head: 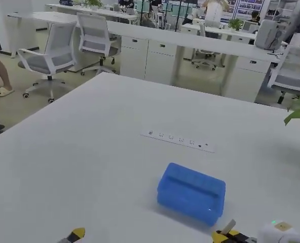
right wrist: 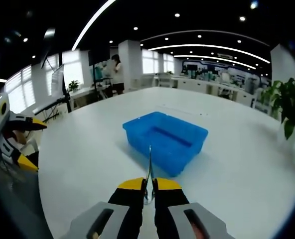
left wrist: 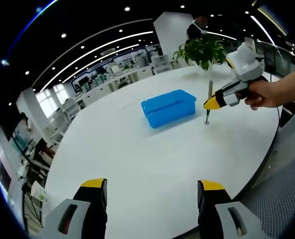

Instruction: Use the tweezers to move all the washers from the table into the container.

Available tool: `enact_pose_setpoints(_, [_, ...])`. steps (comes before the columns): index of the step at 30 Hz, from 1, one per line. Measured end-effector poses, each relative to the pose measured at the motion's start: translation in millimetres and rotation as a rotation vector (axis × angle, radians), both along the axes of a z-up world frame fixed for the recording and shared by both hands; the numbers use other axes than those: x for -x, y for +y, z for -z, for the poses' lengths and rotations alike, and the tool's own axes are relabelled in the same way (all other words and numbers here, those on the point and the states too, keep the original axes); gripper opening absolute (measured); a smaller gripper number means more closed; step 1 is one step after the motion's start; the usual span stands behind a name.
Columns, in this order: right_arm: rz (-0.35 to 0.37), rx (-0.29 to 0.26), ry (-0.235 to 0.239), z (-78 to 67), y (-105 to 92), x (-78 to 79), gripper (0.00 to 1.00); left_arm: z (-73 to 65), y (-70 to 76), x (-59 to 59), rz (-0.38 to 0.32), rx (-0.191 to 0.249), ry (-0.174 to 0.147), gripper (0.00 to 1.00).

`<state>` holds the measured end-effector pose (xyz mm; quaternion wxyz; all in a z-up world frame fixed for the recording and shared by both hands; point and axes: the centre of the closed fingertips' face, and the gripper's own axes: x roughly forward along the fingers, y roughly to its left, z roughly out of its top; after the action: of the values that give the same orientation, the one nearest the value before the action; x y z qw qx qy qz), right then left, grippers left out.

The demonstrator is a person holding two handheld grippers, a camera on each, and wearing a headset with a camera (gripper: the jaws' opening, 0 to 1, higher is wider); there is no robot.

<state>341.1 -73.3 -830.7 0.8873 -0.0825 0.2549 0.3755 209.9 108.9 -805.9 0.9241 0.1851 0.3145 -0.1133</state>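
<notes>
Overhead, the blue container [head: 190, 192] sat on a white desk [head: 89, 152], office chairs [head: 51, 55] behind. From the left gripper view, the left hand-held gripper [left wrist: 152, 186] gaped empty; the right hand-held gripper [left wrist: 213, 102] clamped the tweezers [left wrist: 208, 113], tips at the desk beside the container. From the right gripper view, the tweezers pointed at the container; pressing on that slick top might twist them loose. Any washers were too small to tell.
</notes>
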Motion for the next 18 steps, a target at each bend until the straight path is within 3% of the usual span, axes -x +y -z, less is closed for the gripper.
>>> enact_pose_setpoints(5, [-0.003, 0.004, -0.02, 0.8, 0.2, -0.3, 0.03, 0.2, 0.5, -0.2, -0.003, -0.001, 0.0, 0.75])
enact_pose_setpoints(10, [-0.038, 0.048, -0.061, 1.4, 1.6, 2.6, 0.03, -0.6, 0.5, -0.4, -0.002, 0.001, -0.005, 0.75])
enact_pose_setpoints(18, [-0.017, 0.016, -0.024, 1.5, -1.7, 1.9, 0.02, -3.2, 1.7, -1.3, -0.009, 0.007, -0.018, 0.75])
